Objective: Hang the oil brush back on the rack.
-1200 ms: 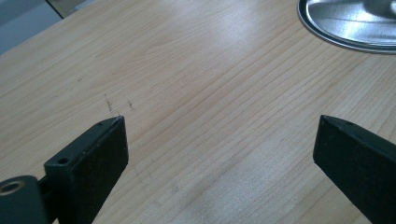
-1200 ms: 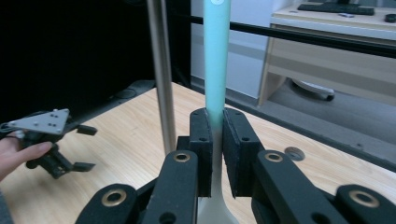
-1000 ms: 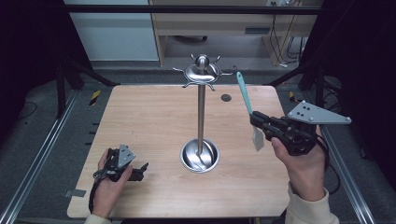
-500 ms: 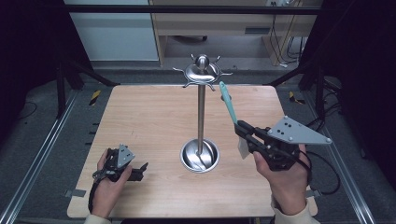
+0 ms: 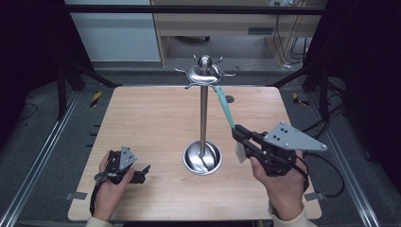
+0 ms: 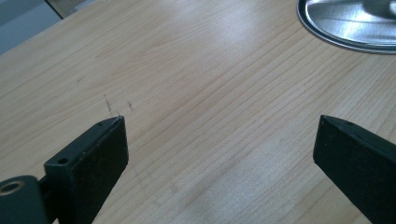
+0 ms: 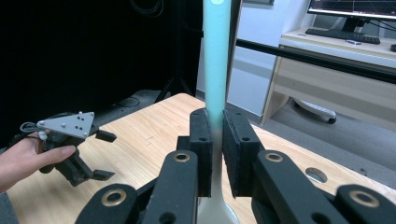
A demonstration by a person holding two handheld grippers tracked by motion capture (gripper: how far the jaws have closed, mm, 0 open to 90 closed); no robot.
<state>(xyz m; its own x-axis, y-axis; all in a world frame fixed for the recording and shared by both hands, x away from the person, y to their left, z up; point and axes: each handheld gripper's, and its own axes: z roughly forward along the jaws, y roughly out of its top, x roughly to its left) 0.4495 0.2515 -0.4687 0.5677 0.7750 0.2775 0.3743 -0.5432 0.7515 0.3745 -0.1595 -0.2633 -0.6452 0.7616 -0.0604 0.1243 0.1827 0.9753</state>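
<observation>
At table right: right gripper (image 5: 242, 142) jaws clamp teal utensil (image 5: 225, 108) | left gripper (image 5: 142, 172) resting, jaws wide

A lab or office workroom set up for recording.

A wooden table (image 5: 142, 123) sits inside a black metal frame (image 5: 198, 8) on grey carpet, loose cables (image 5: 283, 33) trail at the far right, and a desk (image 7: 336, 60) carries a keyboard (image 7: 348, 38) beneath a monitor (image 7: 355, 7).

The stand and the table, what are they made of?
The stand looks like polished metal: silvery, with mirror-like reflections in its round base. The table looks like light wood, or a wood-look sheet; grain lines run across its matte top.
</observation>
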